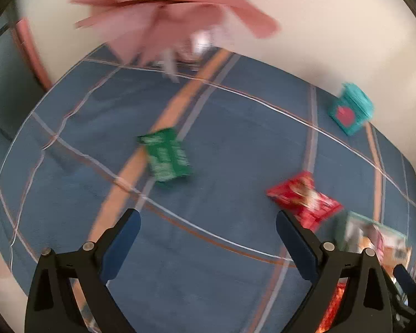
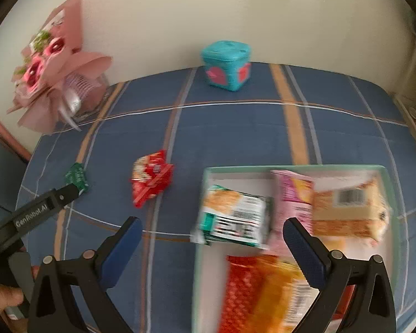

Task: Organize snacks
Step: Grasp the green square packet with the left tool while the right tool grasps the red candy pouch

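While both grippers hang above it, the blue plaid cloth (image 2: 235,127) fills nearly everything, and I'll place the rest by the pale green tray (image 2: 291,168) lying on it. That tray holds several snack packets: an orange-and-red packet (image 2: 263,291) at its near end, a tan biscuit pack (image 2: 349,211) on its far right, a pink packet (image 2: 291,194) beside that, and a green-and-white packet (image 2: 235,216) tilted over the tray's left rim. Far off to the tray's left, against the wall, stands a pink paper bouquet (image 2: 55,77). Beyond the tray, at the cloth's back edge, sits a teal cube box (image 2: 227,66) with red hearts. Left of the tray, apart from it, lies a red snack packet (image 2: 151,180) on the cloth; further left again, a small green snack packet (image 1: 166,156). The right gripper (image 2: 210,244) is spread wide over the tray's left rim, pinching nothing. The left gripper (image 1: 208,236) is spread wide too, over bare cloth, empty.
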### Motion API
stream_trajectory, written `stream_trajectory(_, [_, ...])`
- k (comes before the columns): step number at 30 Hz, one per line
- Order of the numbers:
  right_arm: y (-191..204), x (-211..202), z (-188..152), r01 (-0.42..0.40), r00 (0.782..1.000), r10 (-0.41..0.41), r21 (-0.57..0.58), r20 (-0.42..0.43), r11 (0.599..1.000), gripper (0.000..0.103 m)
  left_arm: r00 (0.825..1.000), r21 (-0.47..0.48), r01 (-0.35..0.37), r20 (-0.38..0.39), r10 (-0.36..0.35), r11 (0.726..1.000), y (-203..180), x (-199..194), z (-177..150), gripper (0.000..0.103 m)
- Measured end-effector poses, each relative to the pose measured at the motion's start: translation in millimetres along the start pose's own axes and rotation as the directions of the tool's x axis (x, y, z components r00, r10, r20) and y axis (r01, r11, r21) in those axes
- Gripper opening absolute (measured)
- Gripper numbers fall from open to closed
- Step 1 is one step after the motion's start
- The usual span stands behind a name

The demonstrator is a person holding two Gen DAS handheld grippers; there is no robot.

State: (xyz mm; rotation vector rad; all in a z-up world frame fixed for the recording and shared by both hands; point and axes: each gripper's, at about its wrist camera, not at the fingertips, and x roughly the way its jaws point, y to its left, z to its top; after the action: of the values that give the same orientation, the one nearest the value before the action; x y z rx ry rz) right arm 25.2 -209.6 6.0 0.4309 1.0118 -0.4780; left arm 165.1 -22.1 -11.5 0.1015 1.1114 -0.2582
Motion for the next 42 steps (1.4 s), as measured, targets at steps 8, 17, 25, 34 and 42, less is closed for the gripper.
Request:
stream_trajectory(8, [39, 16, 9, -0.072, 0.997, 0.074, -0.065, 0.027, 0.995, 0.103, 1.0, -0.081, 0.01, -0.003, -0.011, 0.997, 45, 11, 17, 0.098])
stream_trajectory(17, [52, 43, 21, -0.136, 0.991, 0.136, -0.035, 0.013, 0.99, 0.103, 1.0, -0.086, 0.016, -0.018, -0.018, 0.996, 61, 30, 34, 0.098])
stream_trajectory(25, [46, 76, 33, -0.138, 0.99, 0.138, -0.008, -0.015, 0.99, 0.092, 0.998, -0.102, 0.057, -0.017, -0.059, 0.993, 60, 58, 47, 0.098])
stream_trajectory(34, [48, 104, 36, -0.126, 0.991, 0.126, -0.004, -0.043, 0.992, 0.073, 0.996, -0.092, 0.057, -0.058, -0.062, 0.994, 50, 94, 50, 0.082])
stream_trajectory(42, [47, 105, 33, -0.111, 0.993, 0.11, -0.001, -0.042, 0.994, 0.054, 0.995, -0.107, 0.066, -0.067, -0.073, 0.992, 48, 98, 50, 0.045])
